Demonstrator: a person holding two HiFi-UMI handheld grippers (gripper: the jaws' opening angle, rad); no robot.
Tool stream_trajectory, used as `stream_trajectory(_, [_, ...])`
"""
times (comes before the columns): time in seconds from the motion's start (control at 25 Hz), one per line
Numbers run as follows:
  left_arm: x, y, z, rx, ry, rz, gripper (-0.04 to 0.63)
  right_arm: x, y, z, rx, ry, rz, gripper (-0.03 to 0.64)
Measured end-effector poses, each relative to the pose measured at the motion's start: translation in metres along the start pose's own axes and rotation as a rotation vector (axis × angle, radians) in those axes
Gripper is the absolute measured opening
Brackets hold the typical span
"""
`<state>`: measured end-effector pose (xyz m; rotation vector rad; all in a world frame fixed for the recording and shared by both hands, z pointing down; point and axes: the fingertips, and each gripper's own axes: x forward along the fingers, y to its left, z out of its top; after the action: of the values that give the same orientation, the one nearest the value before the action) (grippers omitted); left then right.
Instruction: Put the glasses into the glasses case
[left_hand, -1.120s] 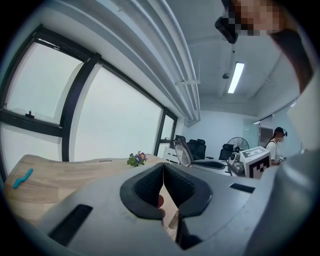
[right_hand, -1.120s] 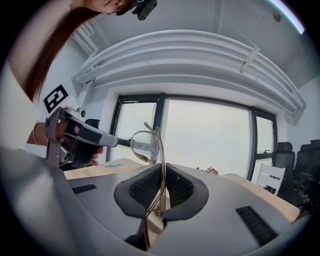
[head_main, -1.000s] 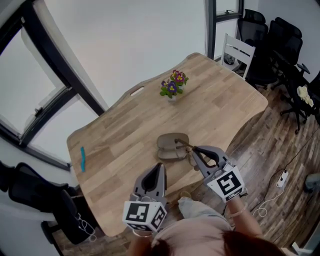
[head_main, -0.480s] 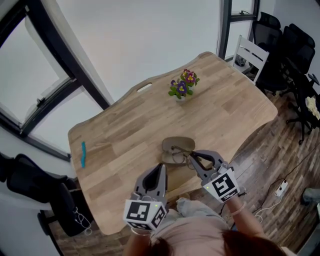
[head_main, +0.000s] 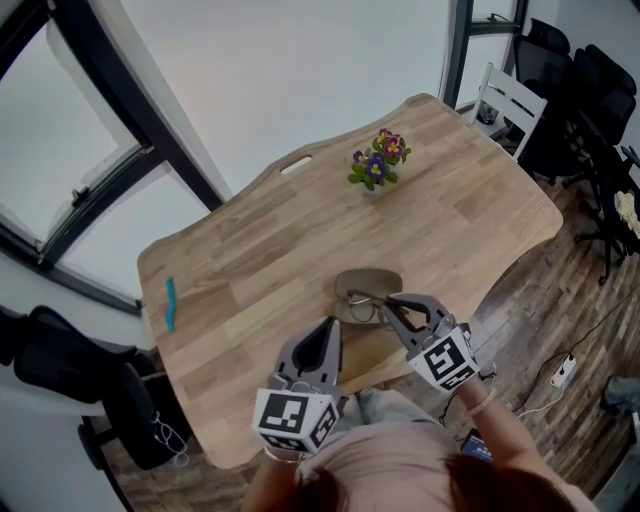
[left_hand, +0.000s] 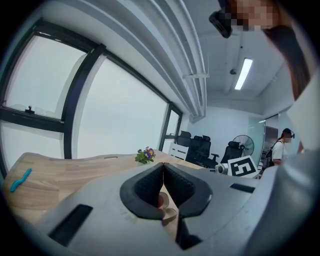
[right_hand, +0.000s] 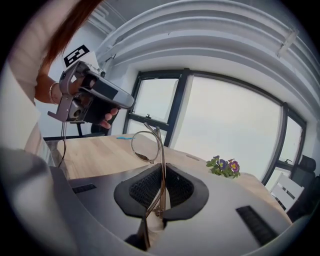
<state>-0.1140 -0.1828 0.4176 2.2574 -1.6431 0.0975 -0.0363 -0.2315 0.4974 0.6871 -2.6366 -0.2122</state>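
Observation:
A grey-brown glasses case (head_main: 370, 284) lies open on the wooden table (head_main: 260, 250), near its front edge. Thin metal-rimmed glasses (head_main: 360, 304) hang over the case's near side, with my right gripper (head_main: 389, 304) shut on them. In the right gripper view the glasses (right_hand: 146, 145) stand up out of the closed jaws of the right gripper (right_hand: 161, 173), one round lens above the pads. My left gripper (head_main: 327, 333) hovers at the table's front edge, left of the case. The left gripper (left_hand: 162, 172) is shut with nothing in it.
A small pot of purple and yellow flowers (head_main: 378, 165) stands at the back of the table. A teal strip (head_main: 171, 303) lies near the left edge. A white chair (head_main: 510, 100) and black office chairs (head_main: 590, 90) stand at the right; a power strip (head_main: 567, 368) lies on the floor.
My right gripper has carried the glasses leftward, from beside the case to over its near side. The left gripper has stayed shut at the table's front edge.

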Motion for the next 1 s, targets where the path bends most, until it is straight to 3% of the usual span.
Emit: stream_trajectory(1.0, [0.018,0.032,-0.004,0.018,0.068,-0.121,0.002,0.057,0.005,-0.074,-0.133,0.230,0.043,0.017])
